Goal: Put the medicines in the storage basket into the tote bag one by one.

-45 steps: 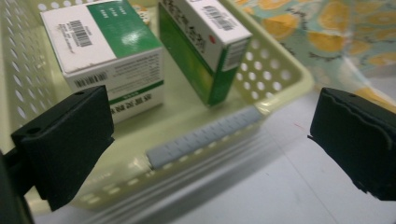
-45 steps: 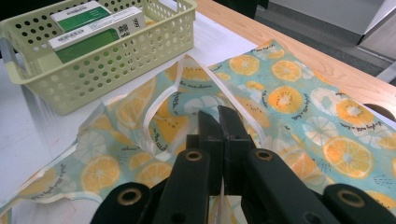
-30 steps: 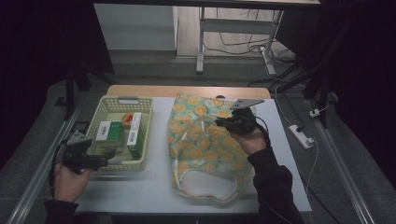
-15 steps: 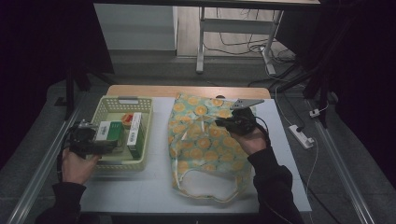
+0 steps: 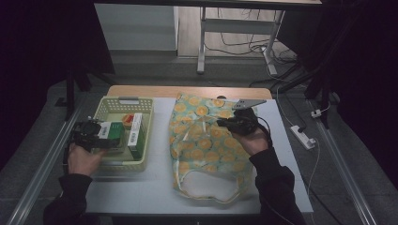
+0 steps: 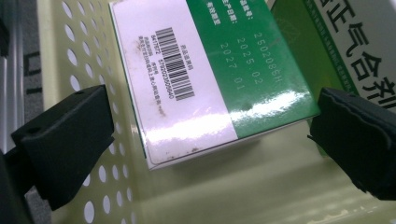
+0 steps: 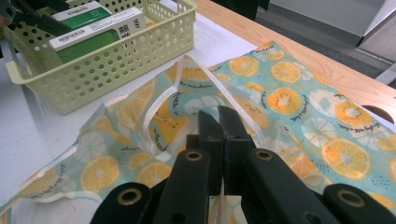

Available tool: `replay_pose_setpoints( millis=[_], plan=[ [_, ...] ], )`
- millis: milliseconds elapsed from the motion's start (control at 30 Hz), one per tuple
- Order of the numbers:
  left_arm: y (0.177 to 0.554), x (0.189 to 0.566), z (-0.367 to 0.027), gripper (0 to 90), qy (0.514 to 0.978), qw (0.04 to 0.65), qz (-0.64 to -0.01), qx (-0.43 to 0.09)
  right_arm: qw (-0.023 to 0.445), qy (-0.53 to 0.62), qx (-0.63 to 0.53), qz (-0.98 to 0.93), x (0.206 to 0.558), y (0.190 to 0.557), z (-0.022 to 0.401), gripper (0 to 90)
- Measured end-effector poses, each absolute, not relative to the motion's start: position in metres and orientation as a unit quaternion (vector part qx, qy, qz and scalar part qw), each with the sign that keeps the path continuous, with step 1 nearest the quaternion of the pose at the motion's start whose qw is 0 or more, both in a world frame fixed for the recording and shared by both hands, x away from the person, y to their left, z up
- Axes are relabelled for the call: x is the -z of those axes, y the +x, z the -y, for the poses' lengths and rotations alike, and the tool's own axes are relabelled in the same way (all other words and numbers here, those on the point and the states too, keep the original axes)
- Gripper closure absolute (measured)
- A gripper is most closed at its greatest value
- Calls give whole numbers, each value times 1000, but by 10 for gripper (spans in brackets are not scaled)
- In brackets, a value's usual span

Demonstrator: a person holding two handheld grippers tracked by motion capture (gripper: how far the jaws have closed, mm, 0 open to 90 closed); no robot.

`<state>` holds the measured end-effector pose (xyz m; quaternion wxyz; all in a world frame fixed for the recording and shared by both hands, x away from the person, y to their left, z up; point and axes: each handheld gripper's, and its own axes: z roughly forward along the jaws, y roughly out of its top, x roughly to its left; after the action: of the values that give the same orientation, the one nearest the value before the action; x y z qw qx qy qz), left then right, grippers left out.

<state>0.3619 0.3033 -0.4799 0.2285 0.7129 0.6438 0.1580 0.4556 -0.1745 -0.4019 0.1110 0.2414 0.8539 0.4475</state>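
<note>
My left gripper [image 6: 210, 154] is spread wide inside the pale yellow perforated plastic basket [image 5: 146, 125]. The green-and-white cardboard box with the barcode [image 6: 210, 70] lies just ahead, between the two jaws but not touched by either. My right gripper [image 7: 218, 122] is clenched on the fabric of the orange-slice print cloth bag [image 5: 206, 140], which lies flat on the white table [image 5: 141, 192] beside the basket.

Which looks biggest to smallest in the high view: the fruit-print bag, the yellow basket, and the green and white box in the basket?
1. fruit-print bag, spread flat over the table's middle.
2. yellow basket, clearly smaller than the bag.
3. green and white box, small enough to sit inside the basket.
</note>
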Motion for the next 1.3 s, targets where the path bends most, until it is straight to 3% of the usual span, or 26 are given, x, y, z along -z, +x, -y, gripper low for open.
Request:
replay_pose_setpoints(
  millis=[300, 600, 1300],
  plan=[
    [371, 483, -303, 7, 725, 197, -647, -126, 111, 239, -447, -855, 402, 456, 173, 895],
    [371, 482, -305, 137, 727, 195, -646, -124, 111, 239, -448, -854, 402, 456, 174, 895],
    [359, 475, -308, 159, 724, 234, -633, -142, 112, 241, -449, -853, 402, 456, 175, 895]
  ],
)
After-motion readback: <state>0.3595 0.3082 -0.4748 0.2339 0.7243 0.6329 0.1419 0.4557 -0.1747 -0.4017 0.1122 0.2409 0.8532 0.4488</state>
